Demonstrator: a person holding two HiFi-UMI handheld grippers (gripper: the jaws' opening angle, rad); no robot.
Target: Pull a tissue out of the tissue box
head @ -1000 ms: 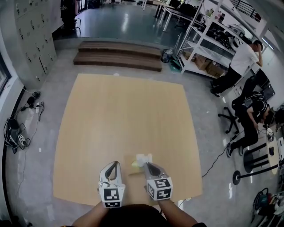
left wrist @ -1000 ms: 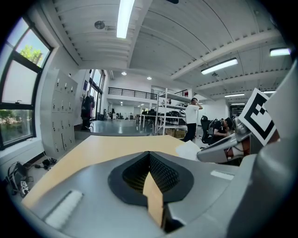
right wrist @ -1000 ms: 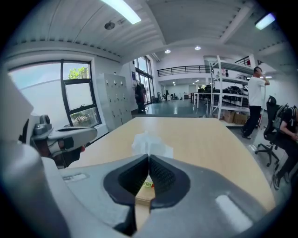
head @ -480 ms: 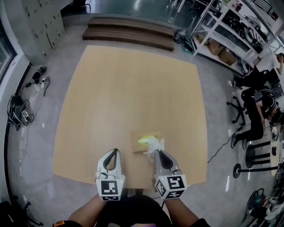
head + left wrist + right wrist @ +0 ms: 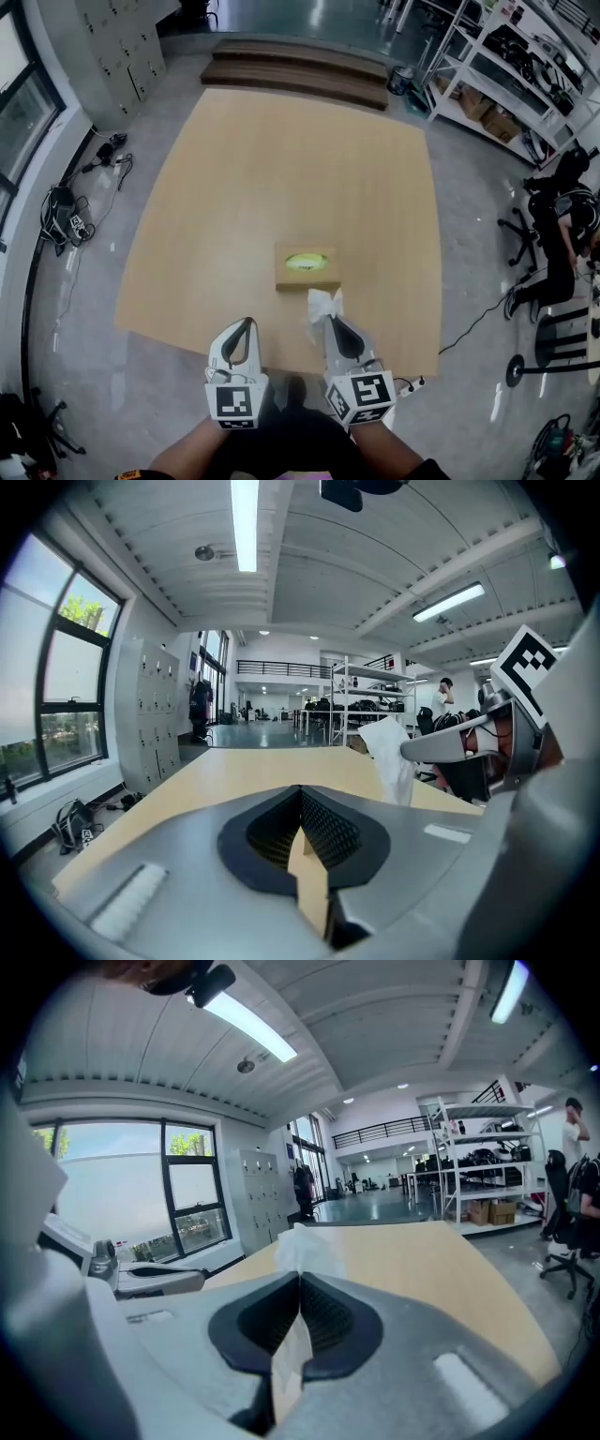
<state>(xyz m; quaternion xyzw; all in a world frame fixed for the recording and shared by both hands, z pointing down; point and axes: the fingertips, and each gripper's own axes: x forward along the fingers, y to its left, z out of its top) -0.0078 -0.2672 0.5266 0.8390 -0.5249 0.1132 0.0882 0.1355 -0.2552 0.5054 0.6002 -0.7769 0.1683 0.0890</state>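
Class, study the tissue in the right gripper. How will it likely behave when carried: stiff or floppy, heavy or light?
Probably floppy: the tissue crumples and droops from the right gripper. Likely very light: a pinch at one edge holds it clear of the box. It looks thin, so may tear.

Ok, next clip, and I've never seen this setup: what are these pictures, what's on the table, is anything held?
No robot here: a person holds a two-jaw gripper in each hand. One picture comes from a camera on the person's head, looking down; the other two from cameras riding on each gripper, looking along its jaws. On the wooden table lies a tissue box. The right gripper is shut on a white tissue, which is out of the box. The left gripper is shut and empty.
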